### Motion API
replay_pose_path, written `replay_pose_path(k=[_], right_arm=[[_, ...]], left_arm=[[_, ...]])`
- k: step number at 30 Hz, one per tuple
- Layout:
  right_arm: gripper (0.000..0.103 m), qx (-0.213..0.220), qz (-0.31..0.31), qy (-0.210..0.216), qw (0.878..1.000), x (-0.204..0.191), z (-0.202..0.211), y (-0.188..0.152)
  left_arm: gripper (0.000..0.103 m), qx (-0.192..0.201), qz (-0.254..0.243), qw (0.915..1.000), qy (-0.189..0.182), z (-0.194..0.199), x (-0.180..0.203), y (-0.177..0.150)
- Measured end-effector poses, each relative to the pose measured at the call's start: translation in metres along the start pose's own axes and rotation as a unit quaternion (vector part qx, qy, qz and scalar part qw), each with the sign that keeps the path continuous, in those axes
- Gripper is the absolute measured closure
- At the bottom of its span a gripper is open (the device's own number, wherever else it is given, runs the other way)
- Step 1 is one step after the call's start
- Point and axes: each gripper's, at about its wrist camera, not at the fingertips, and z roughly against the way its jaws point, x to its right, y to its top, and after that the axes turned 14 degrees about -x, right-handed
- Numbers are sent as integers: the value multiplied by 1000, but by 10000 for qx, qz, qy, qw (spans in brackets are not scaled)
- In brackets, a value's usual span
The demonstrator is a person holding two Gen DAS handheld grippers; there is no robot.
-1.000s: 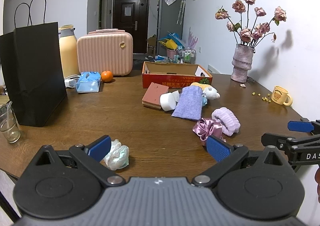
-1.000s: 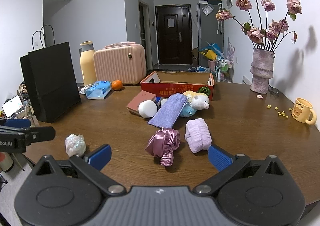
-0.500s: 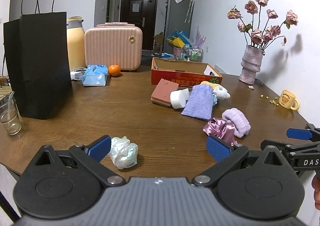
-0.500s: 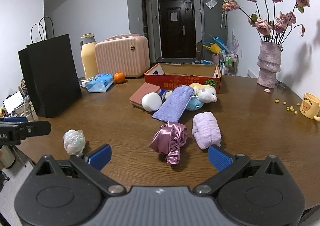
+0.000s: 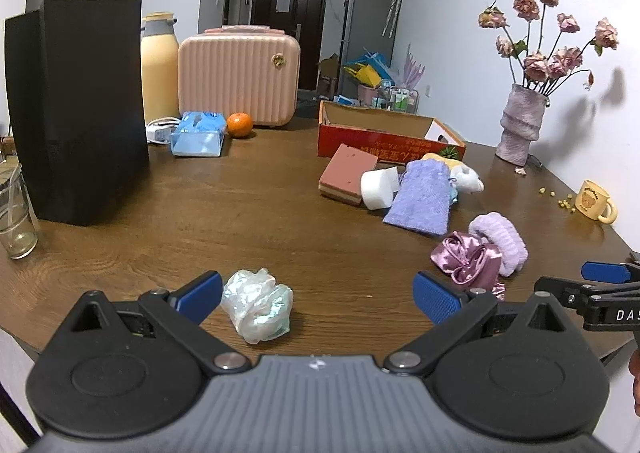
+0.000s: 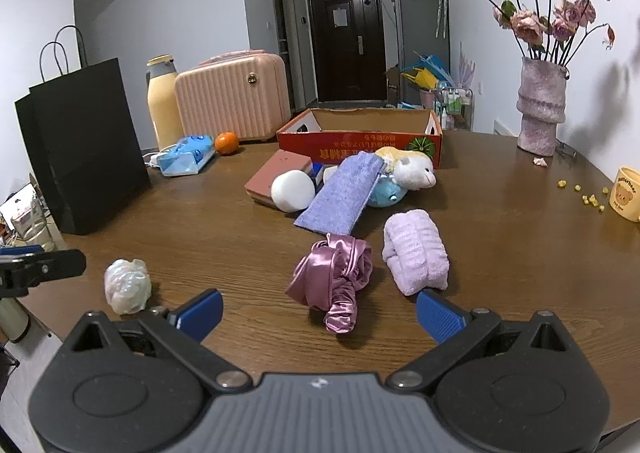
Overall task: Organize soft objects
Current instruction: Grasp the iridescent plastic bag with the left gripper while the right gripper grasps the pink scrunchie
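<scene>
I have both claws spread wide and empty over the near edge of the table [image 5: 248, 221], my left gripper [image 5: 318, 295] with the crumpled iridescent bundle [image 5: 257, 305] just inside its left finger, my right gripper [image 6: 319, 313] facing the satin scrunchie [image 6: 334, 279] and lilac towel roll [image 6: 414, 251] beside it.

My left gripper [image 5: 318, 293] hangs spread wide over the table [image 5: 240, 221], holding nothing. A crumpled white bag [image 5: 257, 305] lies just beside its left finger. Near the right finger I see a pink scrunchie [image 5: 468, 259] touching a lilac towel [image 5: 500, 239]. The right gripper [image 5: 600, 281] shows at the right edge.
</scene>
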Motion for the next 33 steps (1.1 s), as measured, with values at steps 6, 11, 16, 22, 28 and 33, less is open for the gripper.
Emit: replay_pose_path(k=[6, 11, 16, 22, 28, 33], right_arm=[[0, -79, -49, -29, 10000, 3, -16, 5], [0, -171, -106, -39, 9998, 8, -30, 8], [0, -262, -129, -63, 9996, 10, -45, 10], [0, -425, -157, -58, 9990, 13, -65, 13], [0, -543, -189, -24, 9983, 15, -83, 18], [0, -592, -131, -1, 9982, 14, -95, 23]], left_arm=[[0, -139, 67, 9999, 44, -18, -8, 2], [0, -291, 152, 9994, 91, -37, -16, 3], [0, -442, 198, 9987, 139, -59, -24, 3], [0, -718, 269, 9969, 151, -91, -32, 2], [0, -670, 281, 9969, 308, -111, -34, 5], [16, -662, 374, 9964, 378, -124, -38, 9]])
